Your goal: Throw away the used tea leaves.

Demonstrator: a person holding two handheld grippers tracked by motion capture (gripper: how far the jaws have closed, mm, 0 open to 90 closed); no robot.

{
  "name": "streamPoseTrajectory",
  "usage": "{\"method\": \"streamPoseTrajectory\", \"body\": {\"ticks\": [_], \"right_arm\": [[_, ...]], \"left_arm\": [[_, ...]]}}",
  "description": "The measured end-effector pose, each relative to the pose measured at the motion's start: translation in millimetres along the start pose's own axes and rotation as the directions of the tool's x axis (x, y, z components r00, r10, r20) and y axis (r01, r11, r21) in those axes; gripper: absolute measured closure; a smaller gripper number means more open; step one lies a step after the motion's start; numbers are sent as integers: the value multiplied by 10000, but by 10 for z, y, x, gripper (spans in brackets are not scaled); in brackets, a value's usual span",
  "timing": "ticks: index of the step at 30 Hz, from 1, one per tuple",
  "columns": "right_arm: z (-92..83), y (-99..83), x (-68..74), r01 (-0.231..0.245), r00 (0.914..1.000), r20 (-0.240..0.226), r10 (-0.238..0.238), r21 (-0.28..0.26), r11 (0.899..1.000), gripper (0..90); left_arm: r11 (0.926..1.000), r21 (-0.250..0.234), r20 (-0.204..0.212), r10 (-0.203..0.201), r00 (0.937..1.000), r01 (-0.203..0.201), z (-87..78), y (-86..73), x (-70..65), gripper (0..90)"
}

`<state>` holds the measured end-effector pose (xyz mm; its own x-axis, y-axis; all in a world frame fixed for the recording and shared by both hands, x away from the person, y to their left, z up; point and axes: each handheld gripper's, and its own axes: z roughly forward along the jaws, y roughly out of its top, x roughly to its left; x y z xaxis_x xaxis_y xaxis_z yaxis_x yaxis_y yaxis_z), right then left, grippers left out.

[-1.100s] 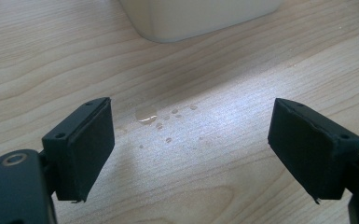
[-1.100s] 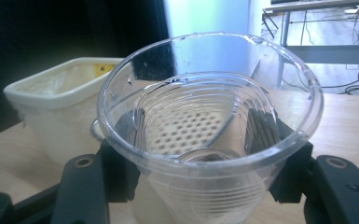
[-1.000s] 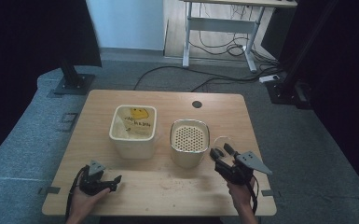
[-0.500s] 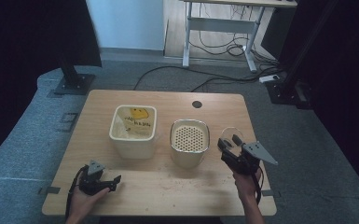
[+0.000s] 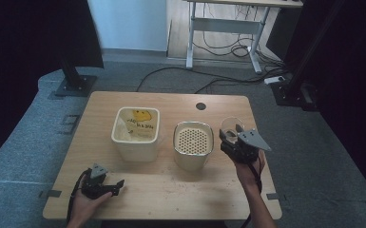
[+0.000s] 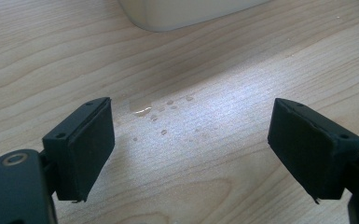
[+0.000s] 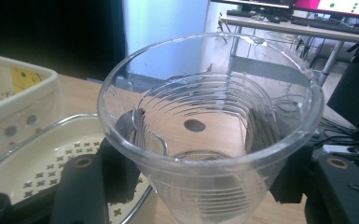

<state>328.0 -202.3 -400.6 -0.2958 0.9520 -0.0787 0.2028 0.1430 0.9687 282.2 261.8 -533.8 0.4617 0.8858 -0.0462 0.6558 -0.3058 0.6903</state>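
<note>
My right gripper (image 5: 232, 135) is shut on a clear ribbed plastic cup (image 7: 210, 126), held upright above the table to the right of the cream container with the perforated top (image 5: 193, 141). The cup (image 5: 231, 125) appears at the gripper's tip in the high view. Both black pads press the cup's sides in the right gripper view. My left gripper (image 5: 116, 184) rests low at the table's front left, open, with bare wood and a few water drops (image 6: 161, 109) between its pads (image 6: 91, 147). A cream bin with a yellow face (image 5: 137, 130) stands behind it.
The wooden table (image 5: 166, 190) has a black grommet hole (image 5: 200, 106) near its far edge. Beyond it, cables lie on grey carpet under a desk frame (image 5: 223, 33). A black stand base (image 5: 73, 83) sits at the far left.
My right gripper has lifted the cup off the table and carried it up and slightly back. The left gripper has stayed where it was.
</note>
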Motion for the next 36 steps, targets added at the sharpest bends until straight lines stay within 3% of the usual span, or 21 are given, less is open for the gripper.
{"method": "streamPoseTrajectory", "body": {"ticks": [5,16,20,25,30,36], "right_arm": [[55,54,55,546,9982,237,-554,325,9980,386],[138,164,160,1292,9909,291,-1316,722,9890,385],[200,173,243,2295,9694,652,-2367,1014,9680,383],[308,209,357,3488,9260,932,-3658,1588,9236,378],[365,225,417,3737,9167,821,-3910,1700,9119,377],[382,213,441,3815,9148,715,-3975,1699,9086,376]], "left_arm": [[10000,98,20,17,10000,-17,11,-2,-1,147],[10000,31,32,-33,10000,32,-1,-6,11,147],[10000,62,43,-26,10000,25,3,-5,12,147],[10000,87,30,1,10000,-2,7,-6,11,147],[9999,99,43,-49,10000,48,0,-13,22,147],[9999,110,48,-43,10000,43,1,-13,24,147]]}}
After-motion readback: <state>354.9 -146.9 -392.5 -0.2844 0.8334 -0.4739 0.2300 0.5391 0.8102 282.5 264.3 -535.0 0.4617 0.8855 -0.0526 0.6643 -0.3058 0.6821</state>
